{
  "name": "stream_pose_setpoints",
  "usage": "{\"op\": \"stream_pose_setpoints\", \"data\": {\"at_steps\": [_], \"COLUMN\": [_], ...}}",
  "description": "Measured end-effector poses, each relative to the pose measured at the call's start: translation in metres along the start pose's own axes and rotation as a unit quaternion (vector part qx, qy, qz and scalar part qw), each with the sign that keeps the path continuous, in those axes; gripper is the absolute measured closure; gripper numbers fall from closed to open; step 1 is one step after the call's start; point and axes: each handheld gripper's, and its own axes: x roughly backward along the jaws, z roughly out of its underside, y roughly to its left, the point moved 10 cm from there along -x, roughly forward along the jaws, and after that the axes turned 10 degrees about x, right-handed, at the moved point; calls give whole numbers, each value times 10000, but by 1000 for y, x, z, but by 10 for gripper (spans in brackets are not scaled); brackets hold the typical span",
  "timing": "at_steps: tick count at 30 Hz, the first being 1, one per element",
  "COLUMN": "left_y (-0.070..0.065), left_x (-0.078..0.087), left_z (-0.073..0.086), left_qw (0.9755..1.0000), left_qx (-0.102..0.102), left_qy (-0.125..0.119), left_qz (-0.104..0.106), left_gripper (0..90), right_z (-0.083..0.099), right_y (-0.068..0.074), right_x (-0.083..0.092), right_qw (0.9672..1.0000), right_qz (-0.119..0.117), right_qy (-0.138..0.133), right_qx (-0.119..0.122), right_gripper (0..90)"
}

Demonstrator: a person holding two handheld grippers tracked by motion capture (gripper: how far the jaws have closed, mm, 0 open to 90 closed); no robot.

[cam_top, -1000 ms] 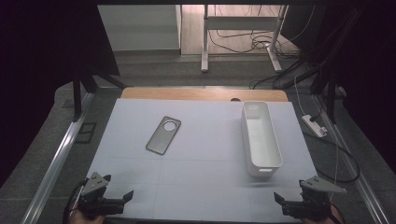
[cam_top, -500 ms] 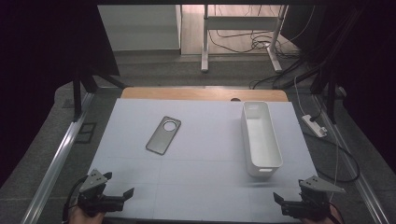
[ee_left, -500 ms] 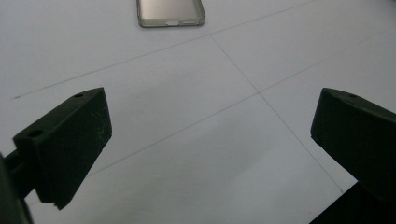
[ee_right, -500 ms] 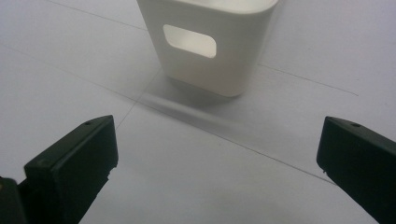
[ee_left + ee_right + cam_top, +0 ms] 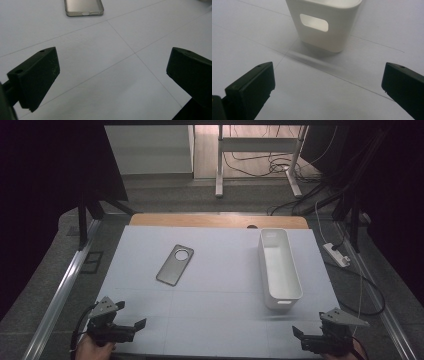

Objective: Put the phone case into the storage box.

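Observation:
A grey translucent phone case [image 5: 174, 265] with a round camera hole lies flat on the white table sheet [image 5: 215, 295], left of centre. A long white plastic bin [image 5: 280, 267] stands empty at the right. My left gripper [image 5: 131, 316] hovers at the near left corner, open, holding nothing. In the left gripper view the left gripper [image 5: 112, 75] has its jaws wide apart, with the phone case's end [image 5: 83, 7] far ahead. My right gripper [image 5: 310, 324] is open at the near right corner. In the right gripper view the right gripper [image 5: 329, 87] faces the bin's handle-slot end [image 5: 325, 22] a short way off.
The sheet rests on a wooden tabletop [image 5: 215, 221] with metal rails [image 5: 60, 290] along both sides. A power strip [image 5: 336, 255] and cables lie on the floor to the right. A desk frame [image 5: 255, 165] stands beyond the table.
My left gripper has edged slightly forward. The right gripper, the phone case and the bin have stayed where they were.

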Motion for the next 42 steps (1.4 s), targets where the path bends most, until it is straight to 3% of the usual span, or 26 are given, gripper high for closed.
{"op": "stream_pose_setpoints", "data": {"at_steps": [16, 21, 42], "left_y": [0, 2, 9], "left_x": [-14, -17, -35], "left_z": [-22, -27, -53], "left_qw": [9998, 9996, 9992], "left_qx": [-135, -74, -58], "left_qy": [121, 260, 406], "left_qz": [-61, -32, -2], "left_gripper": [0, 0, 0], "right_z": [0, 0, 0], "right_y": [0, 0, 1], "right_x": [-2, -2, -3], "right_qw": [10000, 10000, 10000], "right_qz": [-15, -16, -17], "right_qy": [35, 39, 76], "right_qx": [13, 19, 46], "right_gripper": [0, 0, 0]}}
